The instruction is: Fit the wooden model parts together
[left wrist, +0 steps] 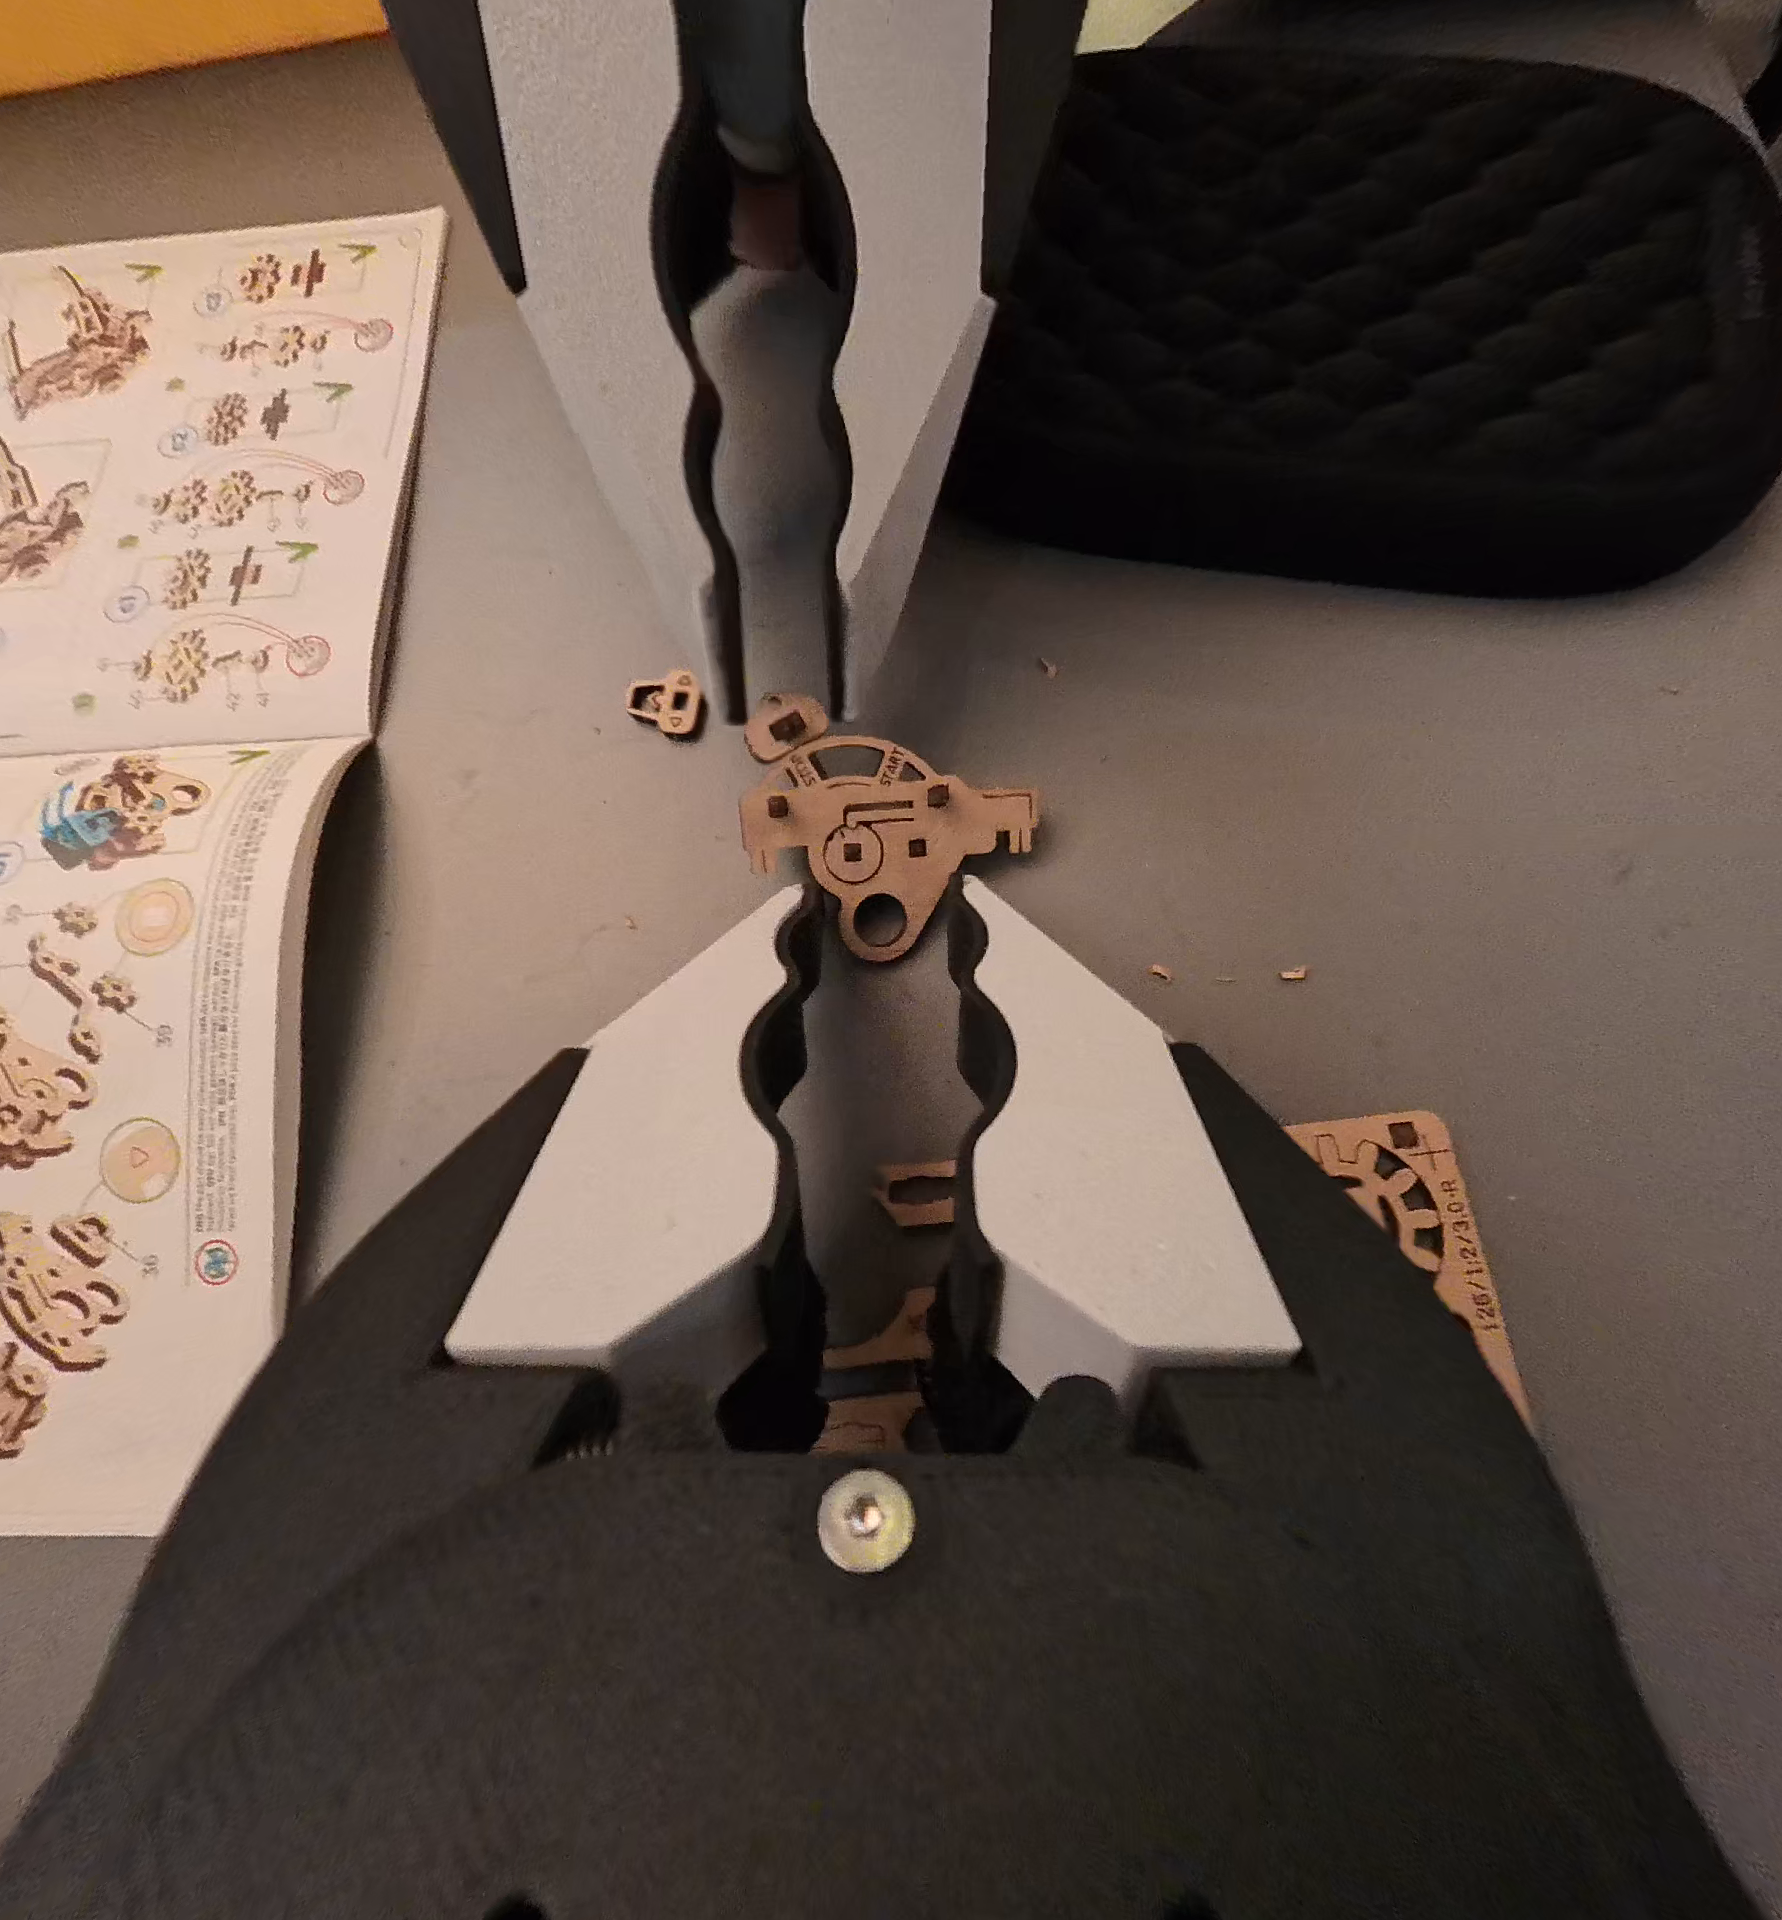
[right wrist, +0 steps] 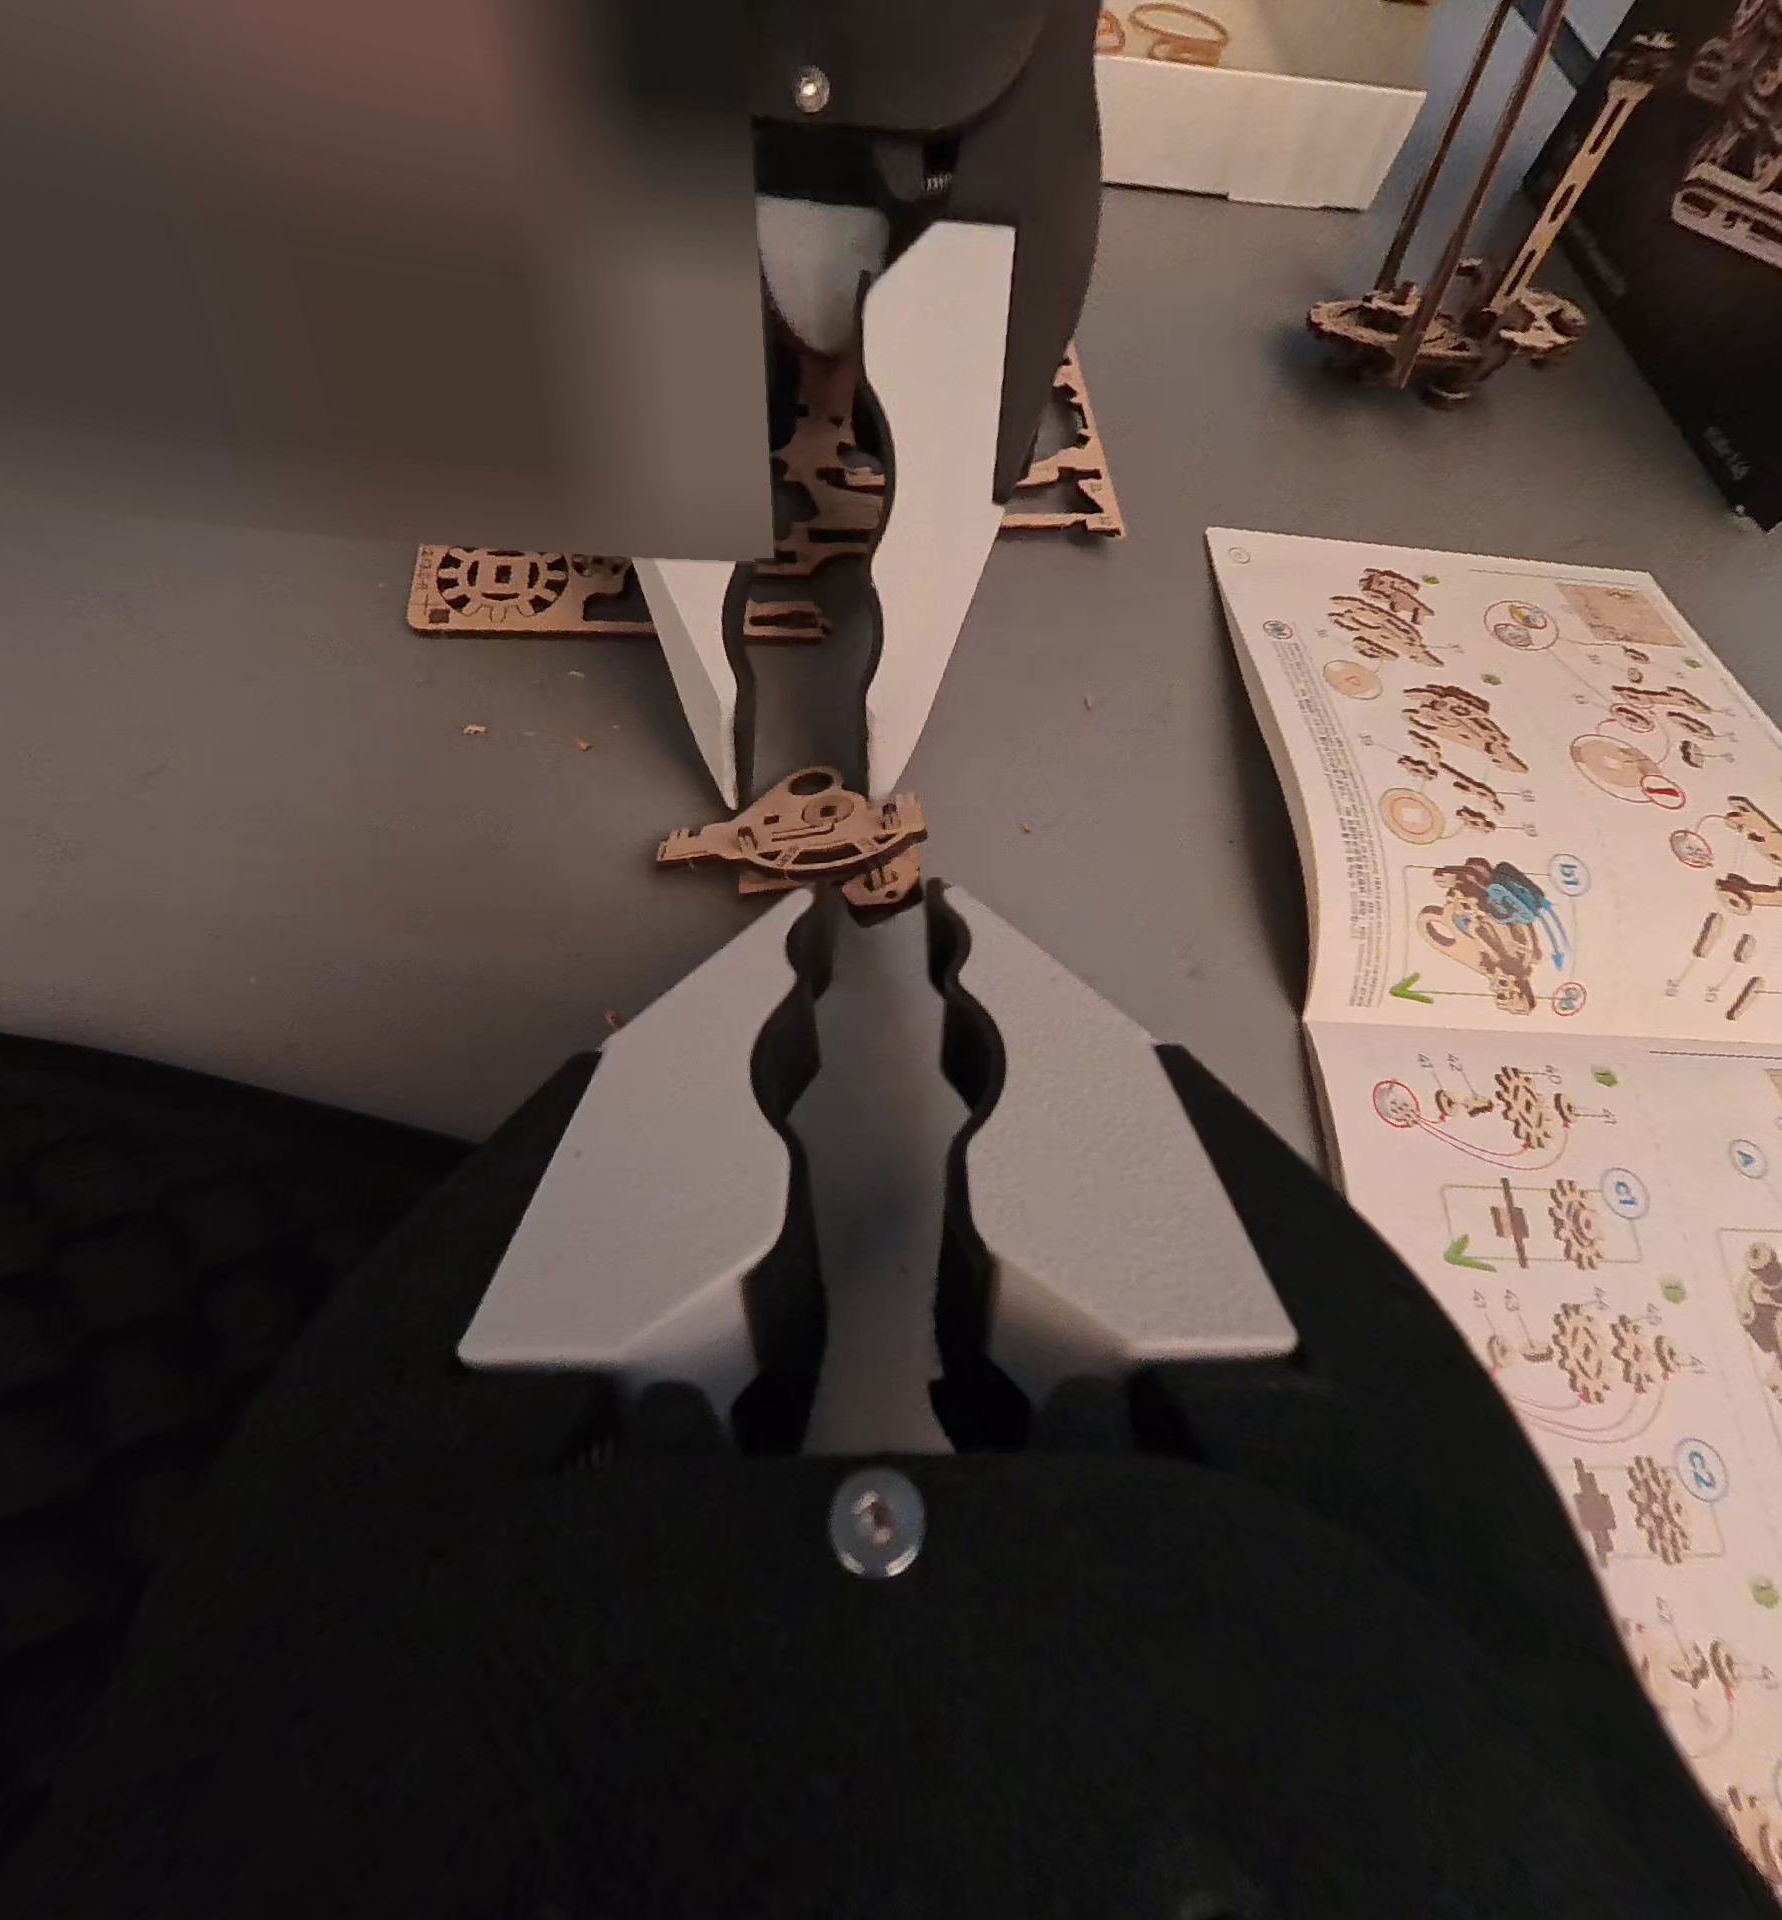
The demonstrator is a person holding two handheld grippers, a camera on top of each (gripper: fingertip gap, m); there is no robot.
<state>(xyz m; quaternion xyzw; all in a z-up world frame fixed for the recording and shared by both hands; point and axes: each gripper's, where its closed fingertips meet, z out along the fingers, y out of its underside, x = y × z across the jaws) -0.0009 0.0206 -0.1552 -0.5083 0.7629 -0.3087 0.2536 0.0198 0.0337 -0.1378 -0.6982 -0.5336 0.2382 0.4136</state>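
A flat wooden plate with a curved slot and small square holes sits just above the grey table, between both grippers. My left gripper is closed on the plate's round tab with a hole. It shows opposite in the right wrist view, holding the plate. My right gripper is closed on a small wooden piece that touches the plate's edge. In the left wrist view the right gripper comes in from the top with that piece. Another small wooden piece lies loose beside it.
An open instruction booklet lies beside the work spot. A wooden parts sheet lies under my left gripper. A black quilted cushion is close by. A part-built wooden model, a dark box and a white box stand farther off. The tips of both grippers are at nearly the same place.
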